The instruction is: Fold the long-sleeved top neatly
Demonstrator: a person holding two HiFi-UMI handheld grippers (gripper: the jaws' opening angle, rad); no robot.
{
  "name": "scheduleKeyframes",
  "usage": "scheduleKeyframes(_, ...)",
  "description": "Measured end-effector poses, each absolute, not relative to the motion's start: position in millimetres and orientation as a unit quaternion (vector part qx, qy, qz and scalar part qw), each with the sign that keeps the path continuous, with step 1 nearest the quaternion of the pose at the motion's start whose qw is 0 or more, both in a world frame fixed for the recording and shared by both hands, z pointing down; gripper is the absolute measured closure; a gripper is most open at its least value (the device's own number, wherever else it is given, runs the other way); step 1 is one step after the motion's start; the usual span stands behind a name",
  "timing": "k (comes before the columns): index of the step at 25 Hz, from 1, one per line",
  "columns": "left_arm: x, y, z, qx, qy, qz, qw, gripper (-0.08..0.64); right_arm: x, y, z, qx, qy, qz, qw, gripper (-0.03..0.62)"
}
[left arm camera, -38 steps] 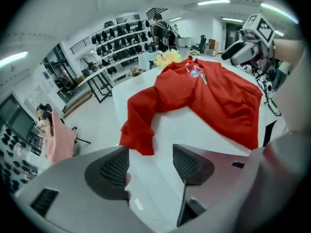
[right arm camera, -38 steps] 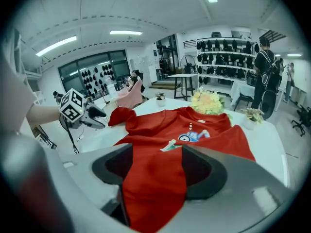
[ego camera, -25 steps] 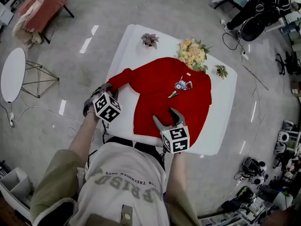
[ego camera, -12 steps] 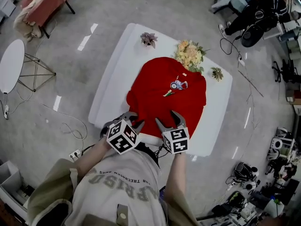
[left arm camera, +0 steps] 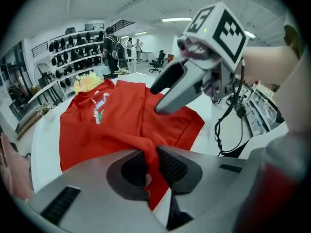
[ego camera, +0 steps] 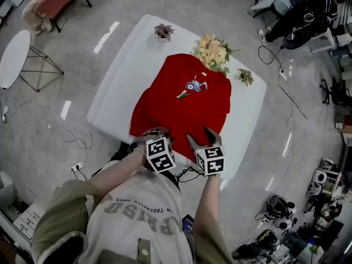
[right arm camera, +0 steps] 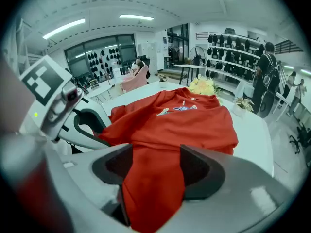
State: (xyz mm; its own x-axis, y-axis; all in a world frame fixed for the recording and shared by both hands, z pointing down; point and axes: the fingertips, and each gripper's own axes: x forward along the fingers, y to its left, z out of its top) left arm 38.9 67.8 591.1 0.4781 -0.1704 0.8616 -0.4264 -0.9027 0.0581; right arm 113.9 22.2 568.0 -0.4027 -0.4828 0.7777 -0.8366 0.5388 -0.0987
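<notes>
The left gripper (left arm camera: 151, 165) is pinching a fold of the red long-sleeved top (ego camera: 184, 106), its jaws nearly together on the cloth; the right gripper (right arm camera: 154, 171), just beside it, is standing wide open, cloth lying loose between its pads; the rest of the top is lying ahead of both grippers on the white table (ego camera: 118, 84).

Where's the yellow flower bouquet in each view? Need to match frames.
Head view: bouquet upper middle, just beyond the collar of the red top.
Left gripper view: bouquet left of centre, past the top's far edge.
Right gripper view: bouquet right of centre, behind the collar.
Shared landmark: the chest print on the top, between the viewer and the bouquet in all three.
</notes>
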Motion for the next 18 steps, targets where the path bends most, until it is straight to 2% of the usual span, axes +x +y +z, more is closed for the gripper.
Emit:
scheduleKeyframes(2,49.1,72.2,604.5,0.839,-0.179,0.495,0.136,0.468,120.2,22.0,570.3,0.404,-0.806,0.249,0.353,0.288)
scheduleKeyframes(5,55.4,85.2,601.8,0.838,-0.171,0.495,0.156,0.303,121.3,22.1,574.8,0.389,-0.815,0.258,0.342,0.288)
scheduleKeyframes(6,52.3,88.8,596.5,0.839,-0.174,0.491,0.156,0.276,119.1,21.4,575.6,0.385,-0.818,0.265,0.335,0.288)
scheduleKeyframes(11,-1.4,86.8,575.5,0.824,-0.247,0.491,0.138,0.258,86.1,17.0,575.0,0.35,-0.835,0.311,0.289,0.288)
scheduleKeyframes(15,-47.8,65.0,593.2,0.785,-0.285,0.536,0.123,0.258,49.6,32.3,593.2,0.288,-0.836,0.357,0.302,0.297)
scheduleKeyframes(16,-53.3,59.4,592.7,0.783,-0.291,0.536,0.123,0.258,42.9,36.3,598.6,0.272,-0.836,0.361,0.313,0.315)
scheduleKeyframes(18,-58.3,51.8,587.9,0.787,-0.296,0.525,0.131,0.258,37.4,38.9,602.2,0.254,-0.838,0.351,0.332,0.473)
